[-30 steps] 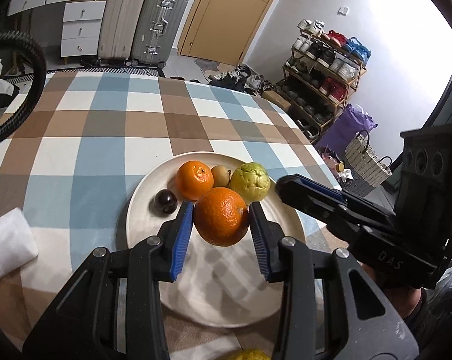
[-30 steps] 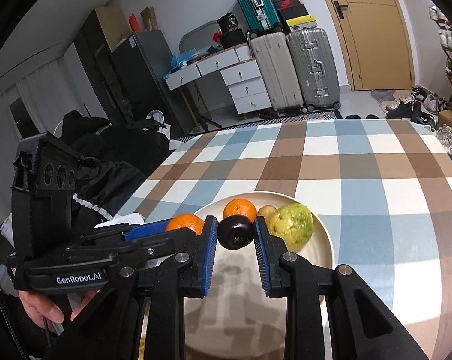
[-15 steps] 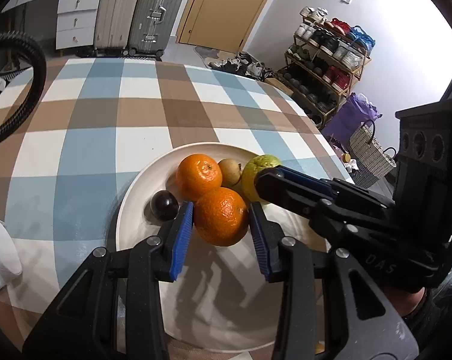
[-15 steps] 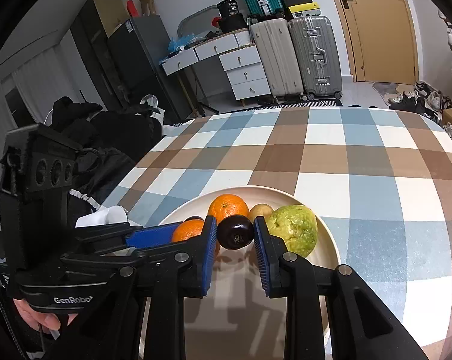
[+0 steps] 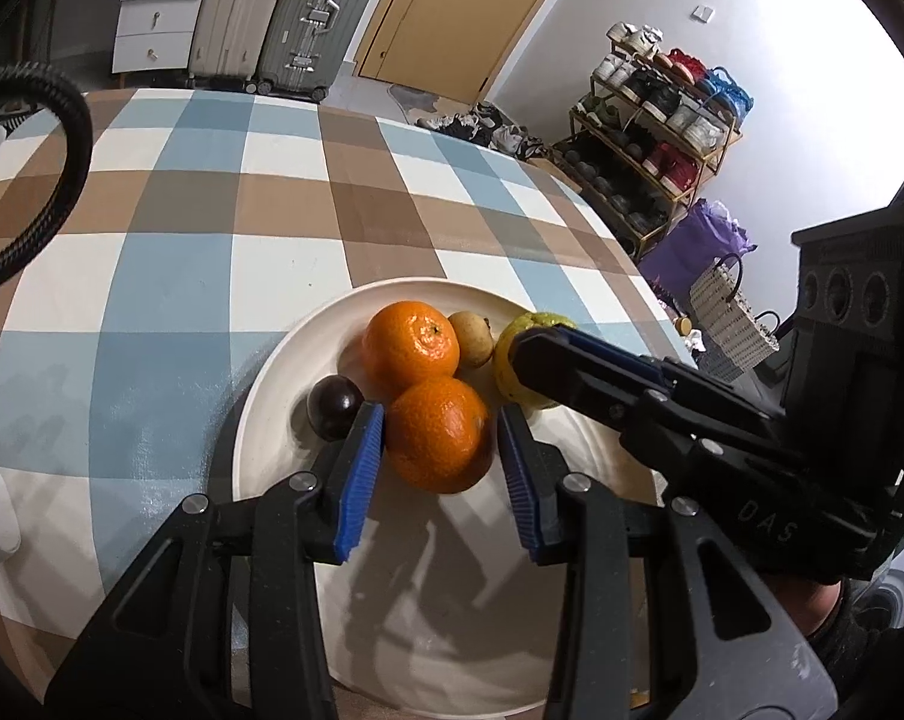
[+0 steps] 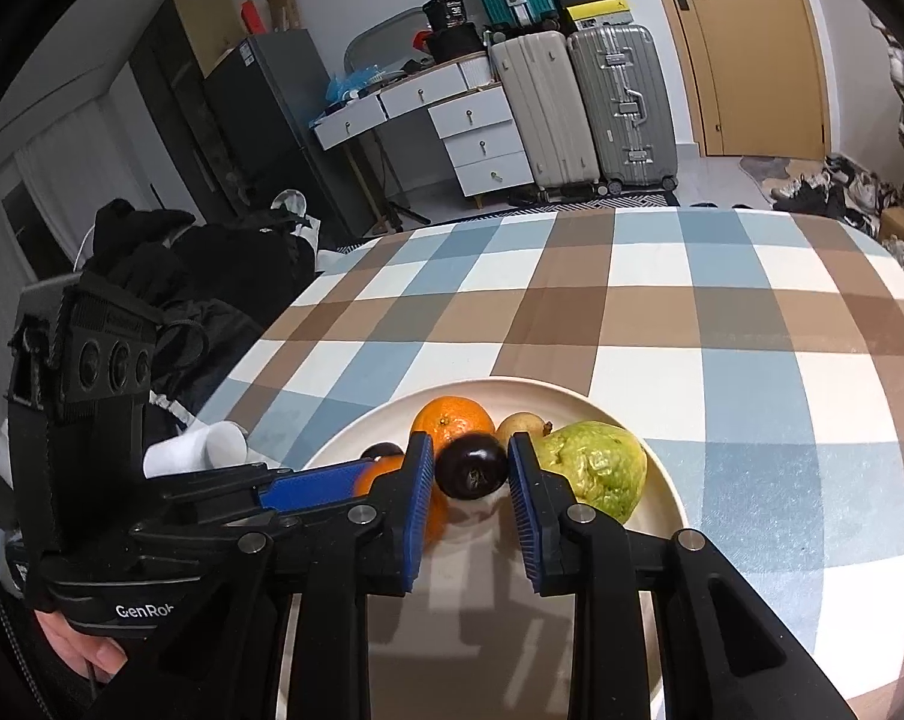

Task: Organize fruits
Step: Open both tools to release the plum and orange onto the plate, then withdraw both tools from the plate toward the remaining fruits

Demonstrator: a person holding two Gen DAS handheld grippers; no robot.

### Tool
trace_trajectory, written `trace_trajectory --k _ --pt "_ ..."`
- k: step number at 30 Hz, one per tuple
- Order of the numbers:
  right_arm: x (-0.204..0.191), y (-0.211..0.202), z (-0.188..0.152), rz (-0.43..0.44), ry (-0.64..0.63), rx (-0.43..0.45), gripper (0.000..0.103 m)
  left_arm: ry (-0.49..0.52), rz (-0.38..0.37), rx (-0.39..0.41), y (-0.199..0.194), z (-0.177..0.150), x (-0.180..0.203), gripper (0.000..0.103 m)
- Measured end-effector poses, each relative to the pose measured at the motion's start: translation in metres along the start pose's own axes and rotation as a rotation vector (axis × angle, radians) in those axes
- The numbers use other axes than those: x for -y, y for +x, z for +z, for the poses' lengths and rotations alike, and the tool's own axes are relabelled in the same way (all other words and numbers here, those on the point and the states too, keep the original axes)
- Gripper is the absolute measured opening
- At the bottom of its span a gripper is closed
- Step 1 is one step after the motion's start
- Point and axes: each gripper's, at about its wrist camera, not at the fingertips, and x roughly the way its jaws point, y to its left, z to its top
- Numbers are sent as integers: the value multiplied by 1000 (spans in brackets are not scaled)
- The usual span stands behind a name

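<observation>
Rolling is the risk we see: the near orange (image 5: 437,433) rests on the plate (image 5: 260,414) against the far orange (image 5: 410,347), and a careless pull-back could nudge it into the small dark fruit (image 5: 333,407) at the plate's left. Our left tool (image 5: 440,468) stands slightly open, its left pad touching the orange, a sliver of gap at the right. Our right tool (image 6: 471,501) brackets the dark plum (image 6: 471,466) just beside the green guava (image 6: 592,468); we cannot tell whether it grips.
</observation>
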Motion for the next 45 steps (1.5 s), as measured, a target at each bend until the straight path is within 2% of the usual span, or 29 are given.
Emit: trace_trajectory --k 4,11,14,16,18,22,25,27,30,32,37,41,45 --pt "2 -11 1 1 29 29 42 16 -19 19 -9 -1 4 35" --pt "-7 -59 -4 6 34 132 52 58 11 49 -34 -7 22 36" --pt "-10 -80 -12 -6 44 161 64 80 35 71 -51 -15 31 36" --pt "-13 -93 -19 -11 46 181 72 88 48 81 -61 -20 36 41" --pt "-17 -108 -26 -22 43 199 76 95 62 95 -73 -26 41 49" --pt "-27 -134 -42 -33 33 232 89 112 110 128 -97 -40 53 52" --pt "-36 -151 -53 -41 16 255 94 136 145 146 -113 -51 64 53" --pt "-43 -162 -61 -47 7 268 98 155 176 162 -126 -61 74 61" --pt "-55 -178 -74 -55 -18 288 100 167 199 193 -142 -74 83 76" --pt "-62 -186 -83 -62 -35 292 101 171 211 217 -153 -82 90 81" --pt "-75 -198 -106 -103 -69 293 102 170 235 231 -172 -108 98 88" --pt "-76 -202 -125 -119 -59 279 102 148 243 221 -179 -132 97 101" --pt "-73 -202 -147 -132 -36 249 102 146 258 214 -180 -154 94 102"
